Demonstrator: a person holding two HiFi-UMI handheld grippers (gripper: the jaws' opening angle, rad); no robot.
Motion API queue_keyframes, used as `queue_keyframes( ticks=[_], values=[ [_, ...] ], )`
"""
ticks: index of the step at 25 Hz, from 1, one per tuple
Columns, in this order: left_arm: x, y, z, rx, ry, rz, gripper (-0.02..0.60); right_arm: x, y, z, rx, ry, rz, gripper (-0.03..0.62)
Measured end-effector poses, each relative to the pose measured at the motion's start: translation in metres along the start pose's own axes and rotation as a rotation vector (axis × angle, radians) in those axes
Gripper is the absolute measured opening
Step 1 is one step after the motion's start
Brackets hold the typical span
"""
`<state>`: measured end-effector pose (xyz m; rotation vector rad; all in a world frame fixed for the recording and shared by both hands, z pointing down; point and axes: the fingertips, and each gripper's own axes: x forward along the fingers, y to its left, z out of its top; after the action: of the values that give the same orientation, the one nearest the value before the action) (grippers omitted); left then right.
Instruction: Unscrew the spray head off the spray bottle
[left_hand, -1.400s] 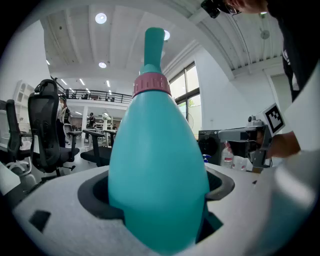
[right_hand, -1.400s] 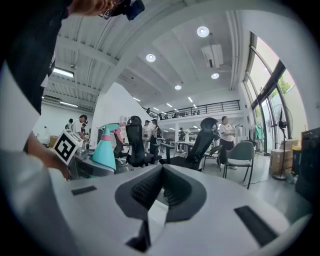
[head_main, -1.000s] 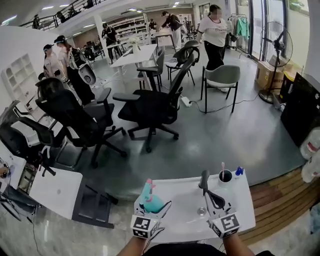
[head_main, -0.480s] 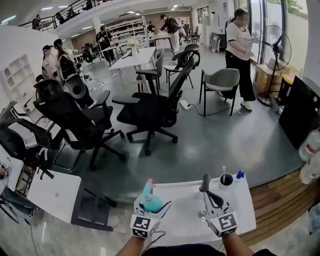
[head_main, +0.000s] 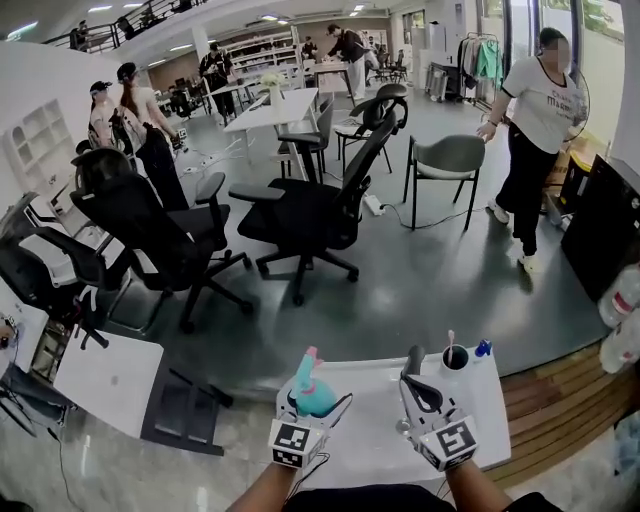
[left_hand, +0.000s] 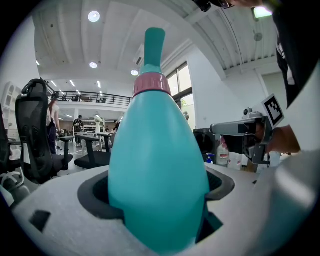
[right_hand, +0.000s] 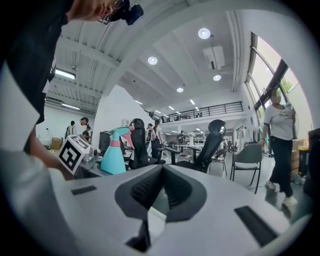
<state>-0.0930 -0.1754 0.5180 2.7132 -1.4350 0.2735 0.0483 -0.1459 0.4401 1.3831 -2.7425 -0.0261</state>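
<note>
**Left gripper clamps the spray bottle, right gripper closed on nothing**

The left gripper (left_hand: 157, 196) is clamped on the teal spray bottle (left_hand: 155, 160), its dark pads pressing against the wide lower body from both sides. The bottle stands upright between the jaws, neck up. A pink collar (left_hand: 151, 84) rings the neck, and the teal spray head (left_hand: 153, 45) sits on top of it, in place on the bottle.

In the head view the bottle (head_main: 312, 397) is over the left end of the white bench (head_main: 370, 440), in front of the left gripper's marker cube. Whether its base touches the bench cannot be told.

The right gripper (right_hand: 161, 186) has its jaws pressed together with nothing between them. In the head view it (head_main: 412, 358) is over the right half of the bench, well apart from the bottle and pointing away from the person. A dark cup (head_main: 452, 355) with a thin stick in it stands near the far right corner of the bench.

Beyond the bench, black office chairs (head_main: 300, 215) stand on the grey floor. A person in a white shirt (head_main: 540, 100) is at the right.
</note>
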Motion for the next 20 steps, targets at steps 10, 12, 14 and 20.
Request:
queue_keyframes(
  ticks=[10,12,14,20],
  values=[
    [0.001,-0.023,0.0,0.018,0.022,-0.038,0.451,0.005,0.049,0.02,0.029,-0.022,0.221,0.111],
    [0.003,-0.029,0.001,0.032,0.02,-0.051,0.451,0.004,0.055,0.025,0.029,0.017,0.247,0.13],
    [0.005,-0.035,0.002,0.041,0.021,-0.063,0.451,0.006,0.062,0.036,0.035,-0.008,0.273,0.146],
    [0.01,-0.053,0.001,0.052,0.024,-0.11,0.451,0.012,0.079,0.047,0.068,-0.038,0.328,0.158]
  ],
)
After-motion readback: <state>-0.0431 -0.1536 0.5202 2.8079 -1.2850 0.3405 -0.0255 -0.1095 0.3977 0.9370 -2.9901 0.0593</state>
